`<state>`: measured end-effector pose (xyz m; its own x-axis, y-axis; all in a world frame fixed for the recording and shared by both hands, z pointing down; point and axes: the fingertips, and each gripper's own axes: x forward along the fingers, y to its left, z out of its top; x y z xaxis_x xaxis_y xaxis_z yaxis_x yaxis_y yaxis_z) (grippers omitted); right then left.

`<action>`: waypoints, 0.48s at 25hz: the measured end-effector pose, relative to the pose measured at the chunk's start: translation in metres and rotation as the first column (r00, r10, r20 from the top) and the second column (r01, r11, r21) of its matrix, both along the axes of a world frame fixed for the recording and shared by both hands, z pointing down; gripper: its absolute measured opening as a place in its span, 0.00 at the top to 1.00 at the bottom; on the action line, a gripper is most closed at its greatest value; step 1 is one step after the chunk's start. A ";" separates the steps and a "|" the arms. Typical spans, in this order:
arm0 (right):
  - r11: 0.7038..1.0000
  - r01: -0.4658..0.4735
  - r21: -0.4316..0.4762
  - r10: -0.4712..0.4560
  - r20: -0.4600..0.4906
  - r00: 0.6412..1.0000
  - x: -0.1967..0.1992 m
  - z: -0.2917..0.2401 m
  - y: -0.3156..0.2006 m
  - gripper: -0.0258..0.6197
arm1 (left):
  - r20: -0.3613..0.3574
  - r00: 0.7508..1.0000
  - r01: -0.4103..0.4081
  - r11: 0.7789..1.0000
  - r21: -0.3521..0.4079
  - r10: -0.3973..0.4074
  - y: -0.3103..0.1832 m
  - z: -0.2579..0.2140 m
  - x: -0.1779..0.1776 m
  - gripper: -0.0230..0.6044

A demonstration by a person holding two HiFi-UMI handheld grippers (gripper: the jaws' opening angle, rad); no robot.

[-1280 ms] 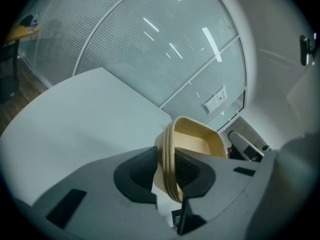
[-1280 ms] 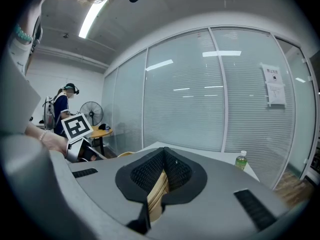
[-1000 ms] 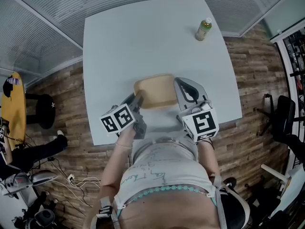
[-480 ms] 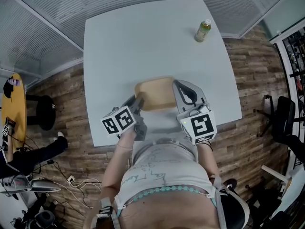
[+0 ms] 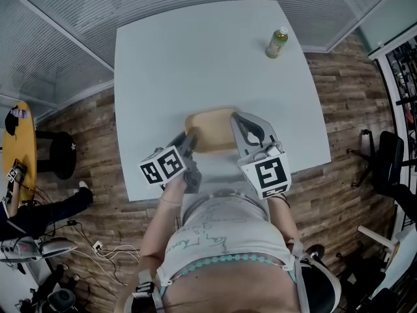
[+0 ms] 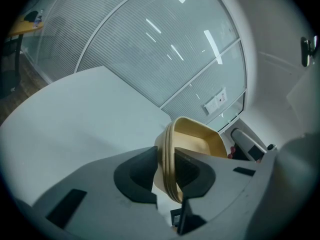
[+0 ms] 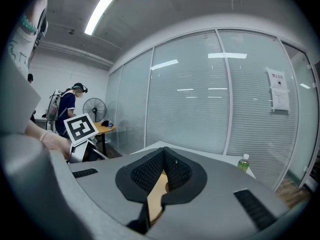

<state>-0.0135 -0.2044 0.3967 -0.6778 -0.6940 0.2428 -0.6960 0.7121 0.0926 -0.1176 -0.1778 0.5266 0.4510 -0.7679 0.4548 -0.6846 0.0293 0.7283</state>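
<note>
Tan tray (image 5: 210, 129) above a white table (image 5: 195, 51), long axis left to right, left gripper (image 5: 188, 143) clamped on its left rim, right gripper (image 5: 238, 124) clamped on its right rim.

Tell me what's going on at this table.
A person stands at the near edge of a white table with a two-jaw gripper in each hand. Both grippers are on one tan tray: the left gripper has its jaws clamped on the tray's left rim, and the right gripper has its jaws shut on the right rim. Whether the tray is lifted off the table cannot be told. A green bottle stands upright near the table's far right corner, untouched.
</note>
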 end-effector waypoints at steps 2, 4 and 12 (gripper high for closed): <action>1.000 -0.002 -0.001 0.002 -0.004 1.000 0.000 0.001 0.001 0.96 | -0.005 1.000 -0.004 1.000 0.001 0.004 0.001 0.000 0.001 0.87; 1.000 -0.001 -0.002 0.001 -0.004 1.000 0.001 0.001 0.001 0.96 | -0.008 1.000 -0.006 1.000 0.000 0.006 0.002 0.001 0.002 0.87; 1.000 0.008 -0.002 -0.008 -0.007 1.000 0.000 0.000 0.003 0.96 | 0.002 1.000 -0.011 1.000 0.001 0.011 0.004 0.000 0.004 0.87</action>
<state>-0.0139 -0.2013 0.3964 -0.6814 -0.6881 0.2493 -0.6897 0.7177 0.0960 -0.1132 -0.1742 0.5264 0.4584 -0.7633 0.4553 -0.6865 0.0213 0.7269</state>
